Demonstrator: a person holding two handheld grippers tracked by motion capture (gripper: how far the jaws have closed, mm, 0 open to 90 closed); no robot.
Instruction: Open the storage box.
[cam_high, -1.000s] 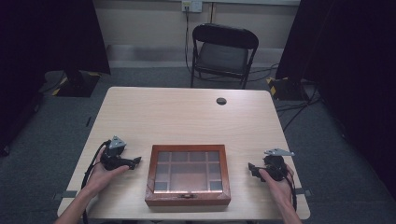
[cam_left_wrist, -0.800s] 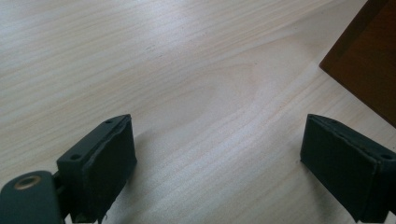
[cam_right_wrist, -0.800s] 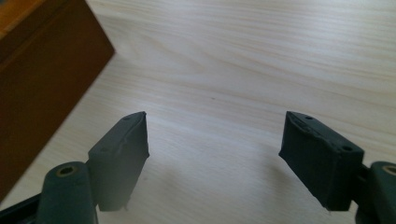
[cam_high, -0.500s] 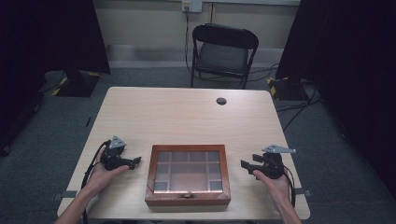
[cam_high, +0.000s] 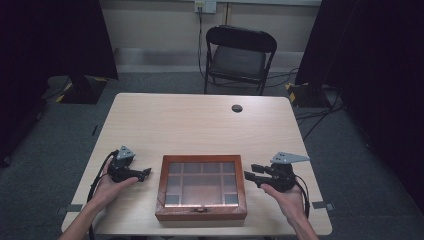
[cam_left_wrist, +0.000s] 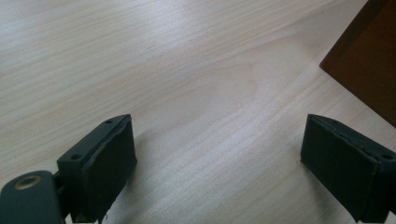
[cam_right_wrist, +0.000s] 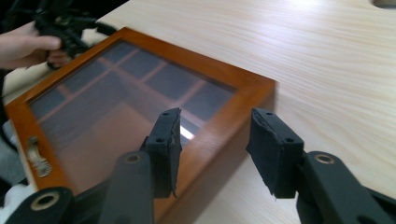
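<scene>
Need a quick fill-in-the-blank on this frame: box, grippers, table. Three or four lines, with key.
1. The wooden box has a glass lid that is ____.
2. The box lies ____ the left gripper and the right gripper.
3. The left gripper's jaws stand ____, holding nothing.
4. Beyond the table stands a black folding ____.

Missing words: closed; between; open; chair

My high view looks forward and down over the table (cam_high: 200, 125); both gripper views sit low and close, sharing the wooden box (cam_right_wrist: 224, 79) (left catches just a corner)
</scene>
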